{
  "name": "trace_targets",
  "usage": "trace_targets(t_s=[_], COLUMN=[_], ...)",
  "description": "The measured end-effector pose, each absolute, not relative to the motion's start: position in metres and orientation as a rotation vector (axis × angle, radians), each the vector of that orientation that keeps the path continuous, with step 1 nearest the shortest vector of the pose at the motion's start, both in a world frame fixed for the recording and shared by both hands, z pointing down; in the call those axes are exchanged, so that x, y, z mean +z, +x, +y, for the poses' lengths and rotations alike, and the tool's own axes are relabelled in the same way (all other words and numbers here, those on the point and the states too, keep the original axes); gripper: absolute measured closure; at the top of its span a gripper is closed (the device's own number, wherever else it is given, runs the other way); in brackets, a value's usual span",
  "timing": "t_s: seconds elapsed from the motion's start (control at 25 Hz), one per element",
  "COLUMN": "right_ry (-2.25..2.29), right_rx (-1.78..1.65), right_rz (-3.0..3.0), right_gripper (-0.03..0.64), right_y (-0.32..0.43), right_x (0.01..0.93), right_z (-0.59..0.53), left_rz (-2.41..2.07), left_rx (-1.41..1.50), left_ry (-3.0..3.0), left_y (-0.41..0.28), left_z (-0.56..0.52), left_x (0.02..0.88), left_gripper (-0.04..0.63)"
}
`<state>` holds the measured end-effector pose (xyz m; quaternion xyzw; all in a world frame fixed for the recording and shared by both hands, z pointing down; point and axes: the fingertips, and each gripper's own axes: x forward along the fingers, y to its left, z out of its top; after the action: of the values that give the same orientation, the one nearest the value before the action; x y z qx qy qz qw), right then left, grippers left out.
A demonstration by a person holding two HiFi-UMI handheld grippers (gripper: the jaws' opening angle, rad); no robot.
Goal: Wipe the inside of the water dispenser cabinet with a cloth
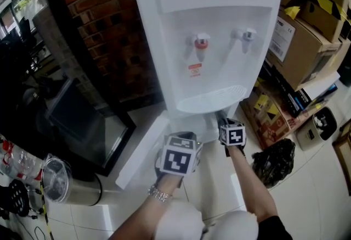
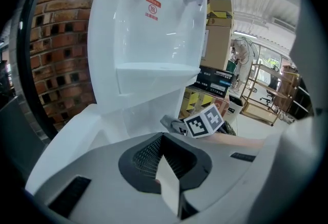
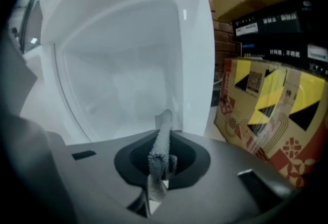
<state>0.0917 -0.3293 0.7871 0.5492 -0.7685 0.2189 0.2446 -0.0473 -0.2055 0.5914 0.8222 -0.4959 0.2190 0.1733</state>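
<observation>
**A:** Where's the cloth (image 3: 160,148)?

**B:** Pinched in my right gripper (image 3: 161,169), poking toward twelve o'clock at the mouth of the open cabinet (image 3: 123,79). My left gripper (image 2: 169,187) is pressed together, empty.

**A:** How to wipe well?

**B:** I'd lay it flat on the back wall, then sweep nine to three with steady pressure.

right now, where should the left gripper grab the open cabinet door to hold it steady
Take the cabinet door by its free edge, the end swung out toward you. It is a thin upright slab, so bring the left gripper in from the front, jaws astride its thickness.
</observation>
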Motion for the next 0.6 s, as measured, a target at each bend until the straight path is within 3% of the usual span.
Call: trace_targets(t_s=[0.24,0.6], right_ry=[1.662,1.54], right_rx=[0.323,0.499], right_rz=[-2.21,-2.058], right_gripper=[0.595,0.595], right_y=[0.084,0.09], right_x=[0.7,0.791], right_z=[-0.352,-0.337], left_rz=[-1.397,-1.412], left_rx=[0.624,0.618], left_ry=[2.332,2.32], left_y=[-0.046,-0.055], left_z=[-0.206,-0.205], left_x=[0.594,0.592], left_gripper=[0.595,0.595])
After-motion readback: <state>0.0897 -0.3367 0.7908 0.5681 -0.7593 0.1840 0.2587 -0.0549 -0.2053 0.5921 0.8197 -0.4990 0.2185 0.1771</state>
